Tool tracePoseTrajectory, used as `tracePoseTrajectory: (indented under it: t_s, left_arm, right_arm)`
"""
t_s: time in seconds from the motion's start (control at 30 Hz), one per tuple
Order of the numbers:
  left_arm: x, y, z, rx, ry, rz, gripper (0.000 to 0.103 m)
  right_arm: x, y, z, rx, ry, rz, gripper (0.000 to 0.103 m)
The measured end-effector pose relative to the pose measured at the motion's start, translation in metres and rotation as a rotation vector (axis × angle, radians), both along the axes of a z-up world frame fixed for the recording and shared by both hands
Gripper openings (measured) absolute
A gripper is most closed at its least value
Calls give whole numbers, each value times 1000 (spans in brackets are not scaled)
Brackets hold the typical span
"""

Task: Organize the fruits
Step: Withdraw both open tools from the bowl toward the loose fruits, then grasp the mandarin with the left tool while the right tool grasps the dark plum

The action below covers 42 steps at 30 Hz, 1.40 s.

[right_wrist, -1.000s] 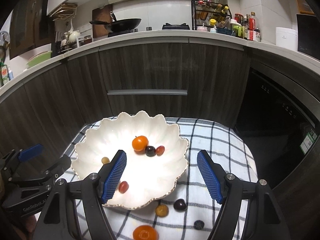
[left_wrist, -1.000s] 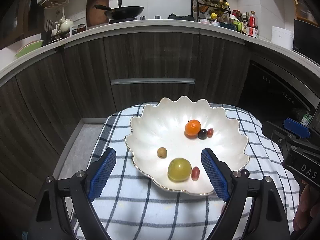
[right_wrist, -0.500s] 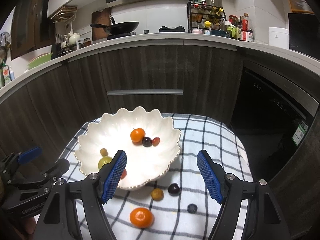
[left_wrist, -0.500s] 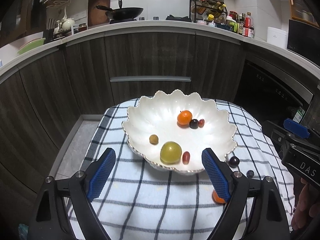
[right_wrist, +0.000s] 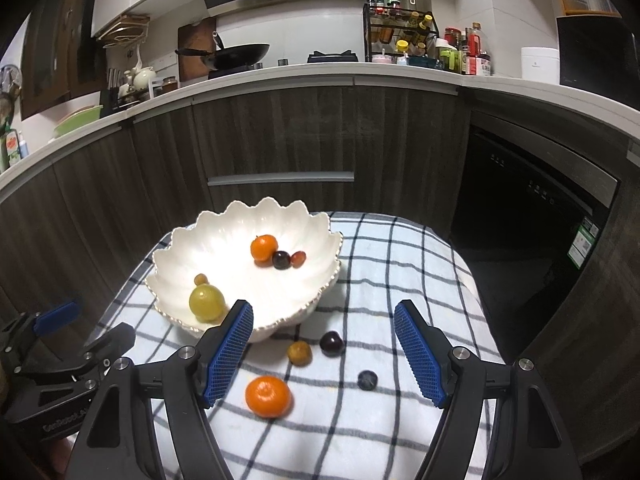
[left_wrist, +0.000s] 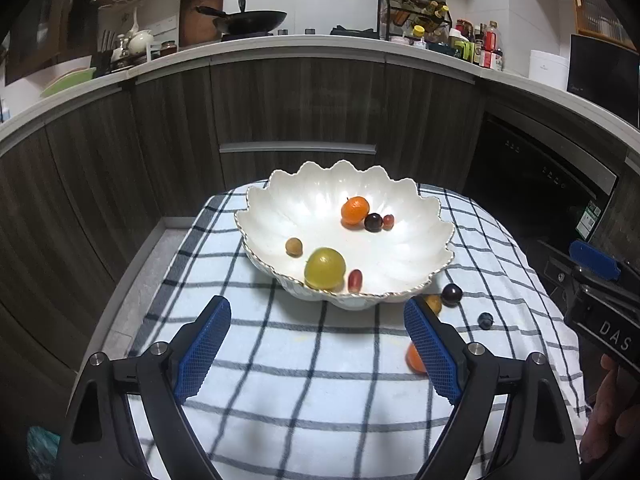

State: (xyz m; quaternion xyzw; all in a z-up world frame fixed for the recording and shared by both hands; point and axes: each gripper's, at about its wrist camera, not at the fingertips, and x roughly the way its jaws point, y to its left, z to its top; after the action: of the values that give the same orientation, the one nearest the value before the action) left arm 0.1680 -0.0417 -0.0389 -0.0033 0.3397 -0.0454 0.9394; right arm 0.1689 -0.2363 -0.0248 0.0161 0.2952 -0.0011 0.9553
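With both the left gripper (left_wrist: 316, 344) and right gripper (right_wrist: 324, 350) gaping empty, the near round orange tangerine (right_wrist: 267, 396) on the checked cloth (right_wrist: 400, 280) looks light, firm yet rollable, best pinched across its middle.

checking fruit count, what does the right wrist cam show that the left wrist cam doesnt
Only the right wrist view shows the whole orange on the cloth; the left view has it half hidden behind a finger pad. Only the left wrist view shows the red grape by the green fruit. Both show the white bowl, the dark plum, the brown fruit and the blueberry.
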Motion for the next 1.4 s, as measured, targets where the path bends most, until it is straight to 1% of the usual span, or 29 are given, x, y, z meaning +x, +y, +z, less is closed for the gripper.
tracePoseTrajectory:
  t_s: [0.1, 0.27, 0.43, 0.67, 0.9, 1.1, 1.4]
  left_arm:
    - [-7, -6, -2, -9, -2, 6, 90]
    - [-18, -18, -6, 0, -12, 8, 91]
    - [-26, -31, -12, 12, -9, -14, 91]
    - [-28, -42, -25, 9, 17, -9, 92]
    - [-26, -59, -42, 27, 39, -26, 93]
    - [-21, -72, -52, 47, 41, -29, 93]
    - [-9, -85, -64, 66, 41, -31, 93]
  right_arm:
    - [-6, -6, -2, -6, 3, -1, 74]
    - [-16, -18, -7, -19, 4, -3, 74]
    - [-23, -31, -13, -24, 10, -5, 74]
    - [-25, -40, -25, -33, 24, 1, 74]
    - [-21, -46, -36, -51, 28, 41, 74]
    - [-14, -47, -47, -75, 34, 109, 74]
    - [4, -51, -67, -70, 80, 166, 74]
